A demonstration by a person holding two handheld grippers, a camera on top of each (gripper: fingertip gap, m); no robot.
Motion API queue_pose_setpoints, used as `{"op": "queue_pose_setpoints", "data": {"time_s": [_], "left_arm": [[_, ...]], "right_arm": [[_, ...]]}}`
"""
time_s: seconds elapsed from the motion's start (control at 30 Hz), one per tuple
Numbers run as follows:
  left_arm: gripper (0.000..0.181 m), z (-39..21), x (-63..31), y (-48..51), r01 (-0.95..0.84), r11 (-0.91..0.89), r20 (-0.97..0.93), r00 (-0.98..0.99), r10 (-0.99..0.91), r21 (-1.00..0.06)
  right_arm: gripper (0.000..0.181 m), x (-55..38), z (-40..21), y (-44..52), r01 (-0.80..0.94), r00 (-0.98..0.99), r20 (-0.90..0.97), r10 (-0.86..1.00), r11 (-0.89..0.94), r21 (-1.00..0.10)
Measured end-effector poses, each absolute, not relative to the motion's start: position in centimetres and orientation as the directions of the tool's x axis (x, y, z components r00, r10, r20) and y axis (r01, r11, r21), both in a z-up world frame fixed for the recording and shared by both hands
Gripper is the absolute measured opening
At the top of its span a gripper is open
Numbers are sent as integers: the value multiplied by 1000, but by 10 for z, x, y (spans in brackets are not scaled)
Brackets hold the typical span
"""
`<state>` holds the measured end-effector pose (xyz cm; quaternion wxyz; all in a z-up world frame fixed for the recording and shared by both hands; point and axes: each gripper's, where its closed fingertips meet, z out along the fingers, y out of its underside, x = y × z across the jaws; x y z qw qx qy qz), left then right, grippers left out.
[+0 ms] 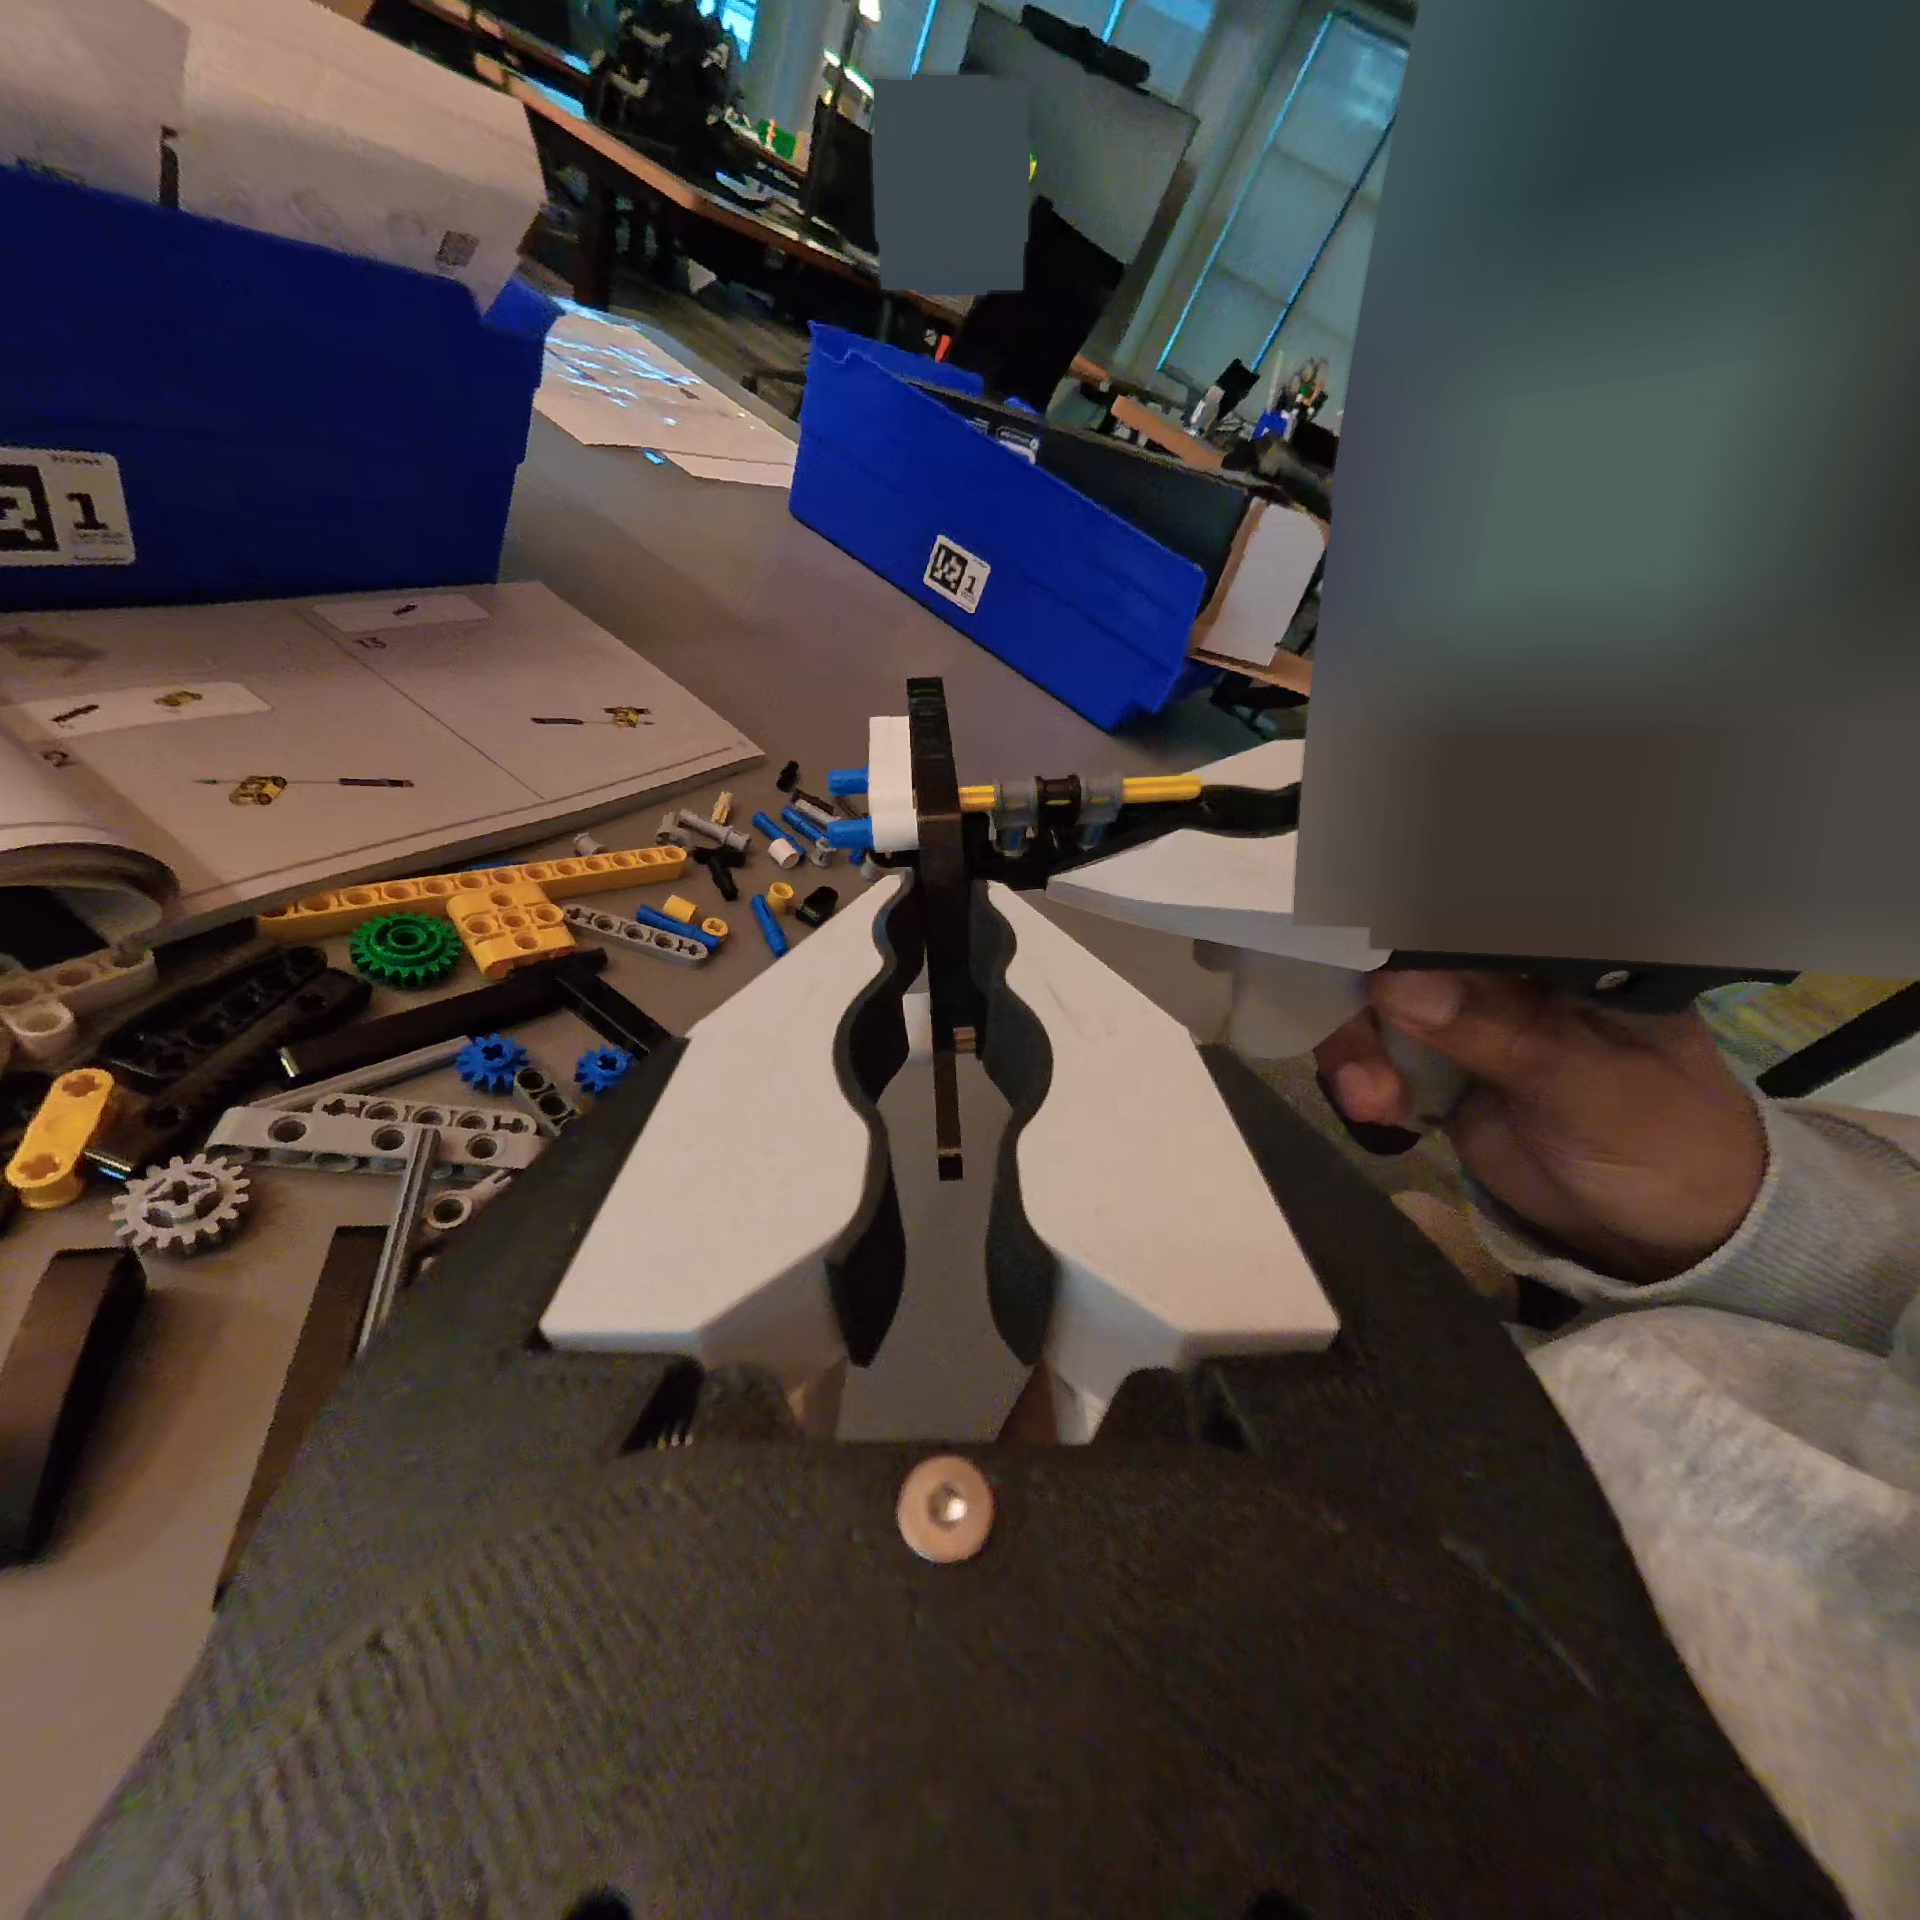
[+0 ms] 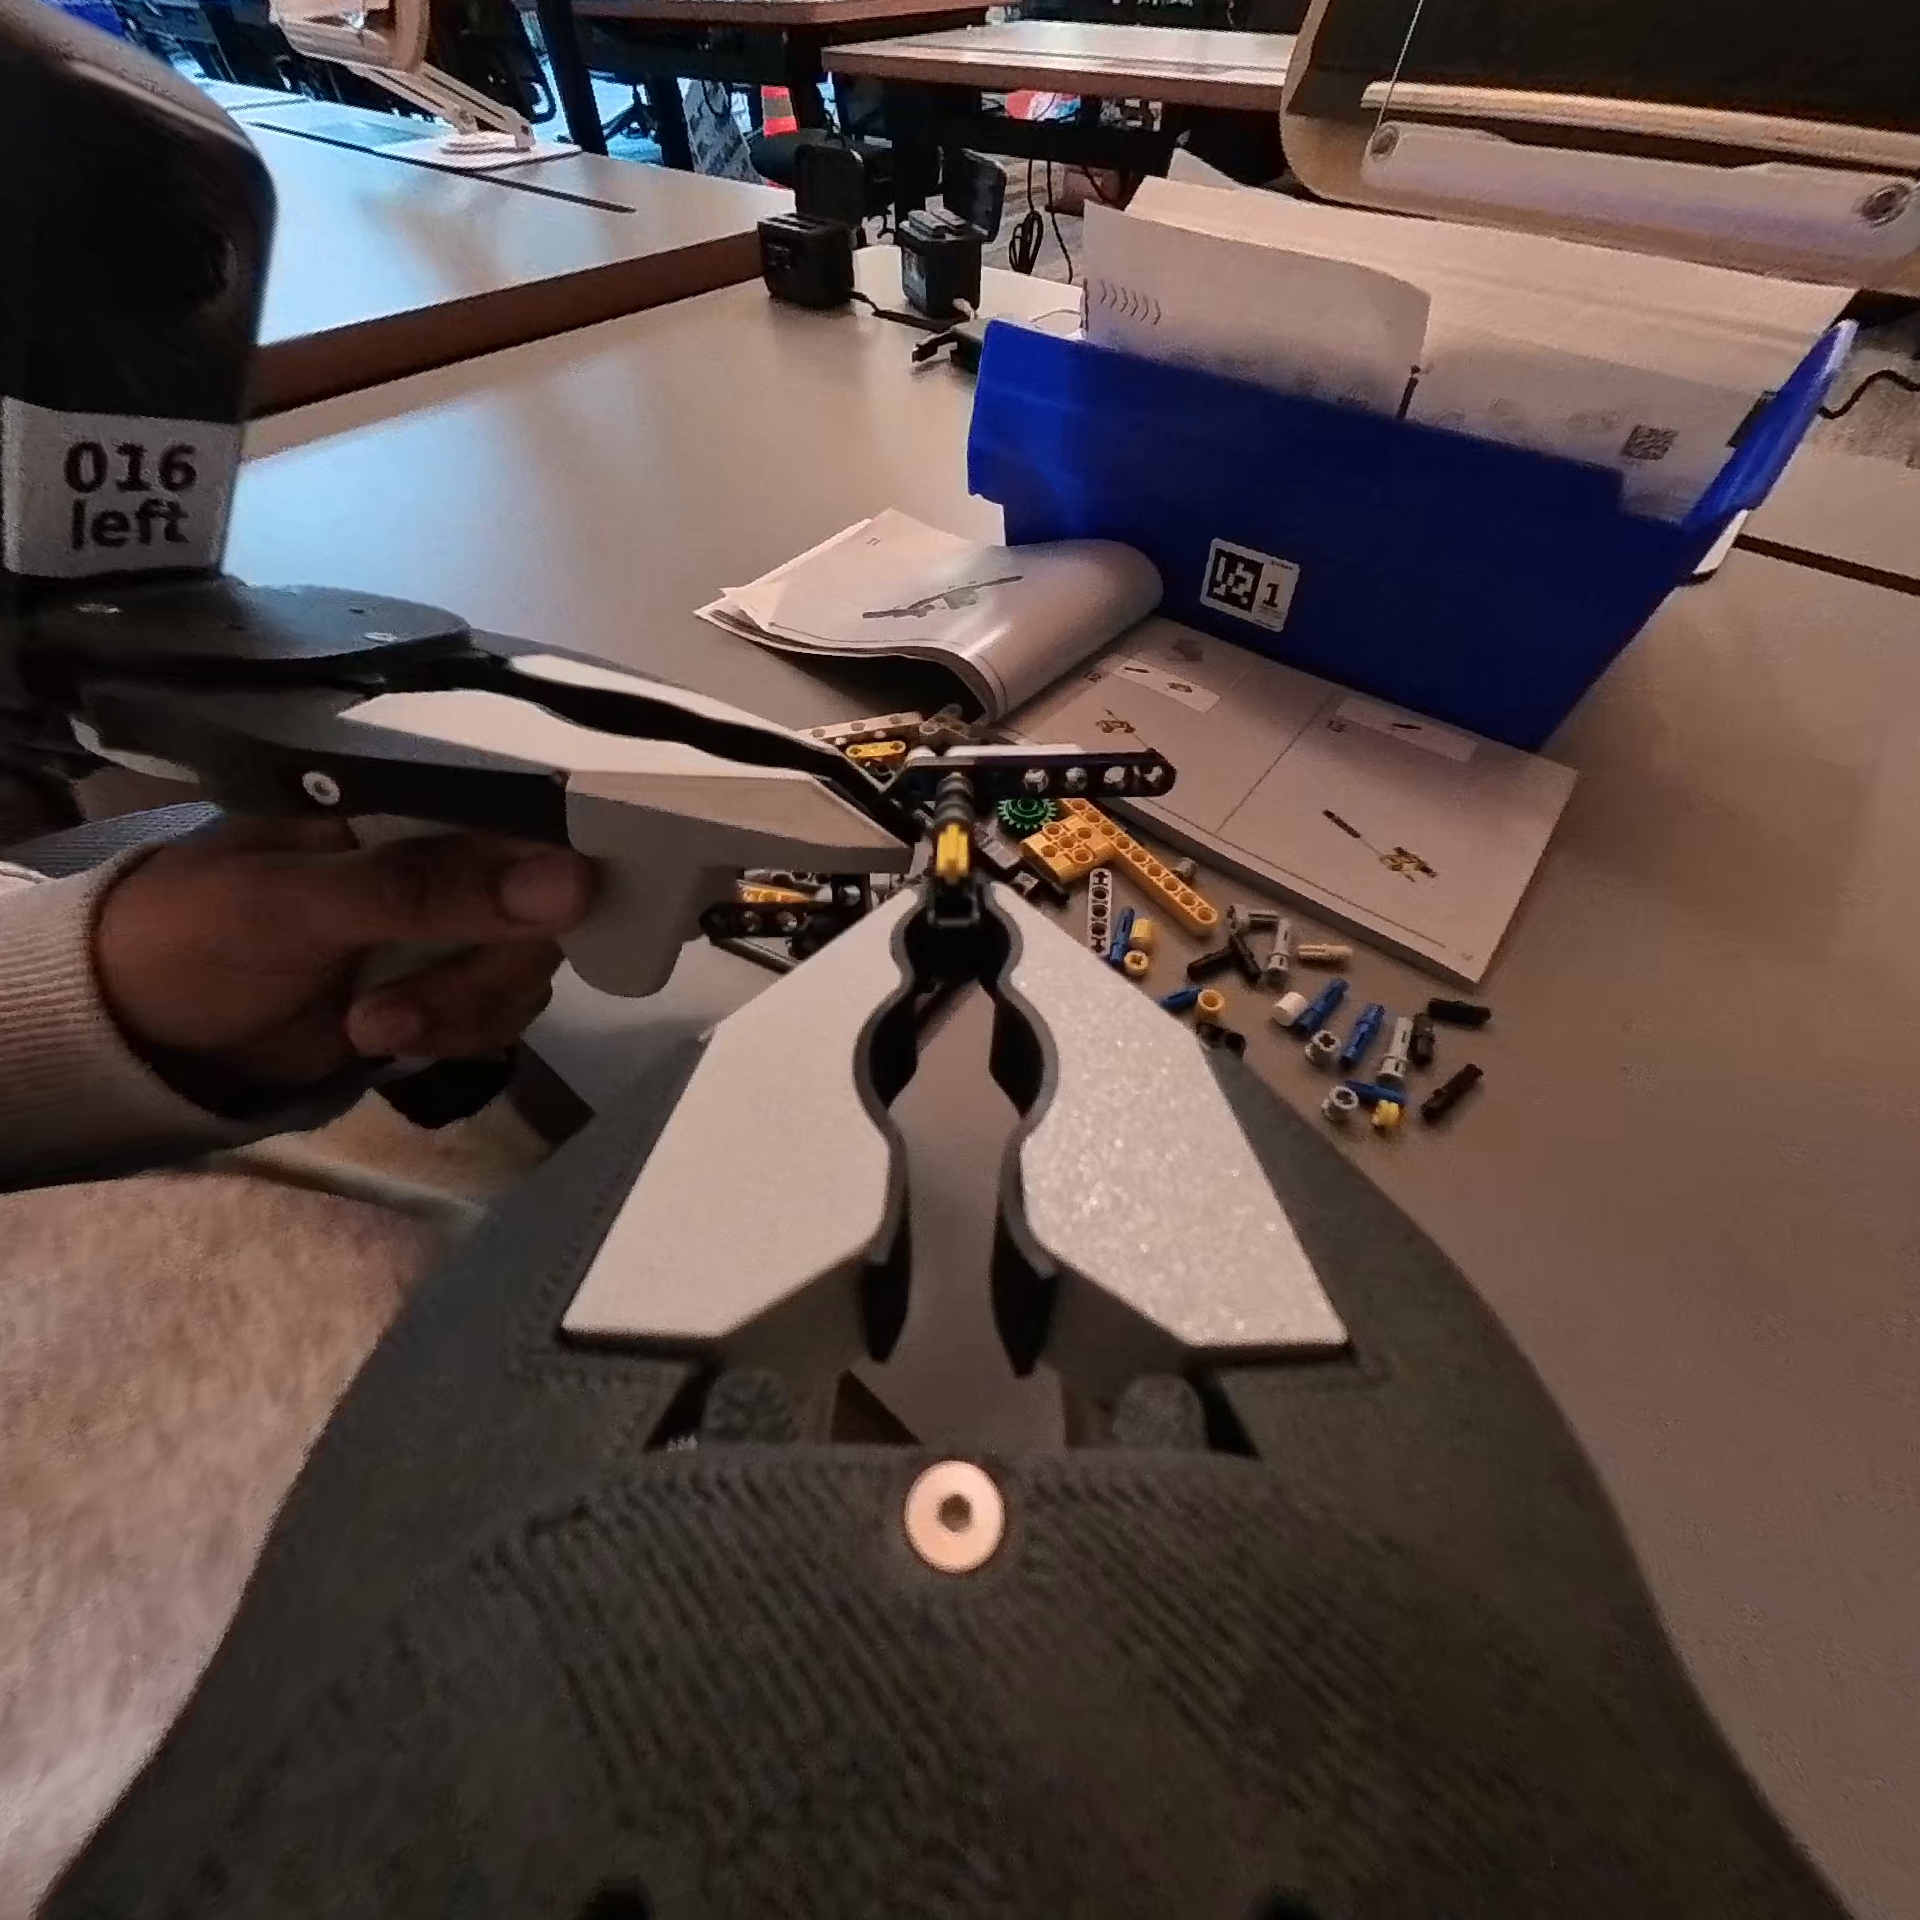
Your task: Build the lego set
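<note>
My left gripper (image 1: pixel 940 883) is shut on a black lego beam (image 1: pixel 932 779) and holds it upright above the table. A white block (image 1: pixel 890 774) with two blue pins (image 1: pixel 847 805) sits on the beam's far side. A yellow axle (image 1: pixel 1081 795) carrying grey connectors and a black bush sticks out of the beam to the right. My right gripper (image 2: pixel 951 920) is shut on the free end of that axle (image 2: pixel 948 847). In the right wrist view the left gripper (image 2: pixel 894 805) comes in from the left and the beam (image 2: pixel 1039 777) lies crosswise. In the left wrist view the right gripper (image 1: pixel 1236 805) comes in from the right.
Loose parts lie on the grey table: a yellow T-shaped beam (image 1: pixel 488 894), a green gear (image 1: pixel 405 948), blue gears (image 1: pixel 488 1060), a grey gear (image 1: pixel 179 1205), small pins (image 2: pixel 1351 1029). An open instruction booklet (image 1: pixel 364 717) and two blue bins (image 1: pixel 260 416) (image 1: pixel 997 551) stand behind. The tips of both grippers are at nearly the same place.
</note>
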<state>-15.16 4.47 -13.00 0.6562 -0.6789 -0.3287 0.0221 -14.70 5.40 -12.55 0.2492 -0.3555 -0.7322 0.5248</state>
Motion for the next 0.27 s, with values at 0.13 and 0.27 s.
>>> {"op": "queue_pose_setpoints", "data": {"time_s": [0.13, 0.27], "left_arm": [[6, -130, -151, 45, 363, 31, 328, 797, 507, -931], [7, -133, -152, 45, 365, 10, 317, 794, 518, -931]], "right_arm": [[5, -147, -128, 54, 270, -625, -7, 780, 207, -940], [5, -148, -130, 54, 275, -622, 2, 783, 221, -935]]}}
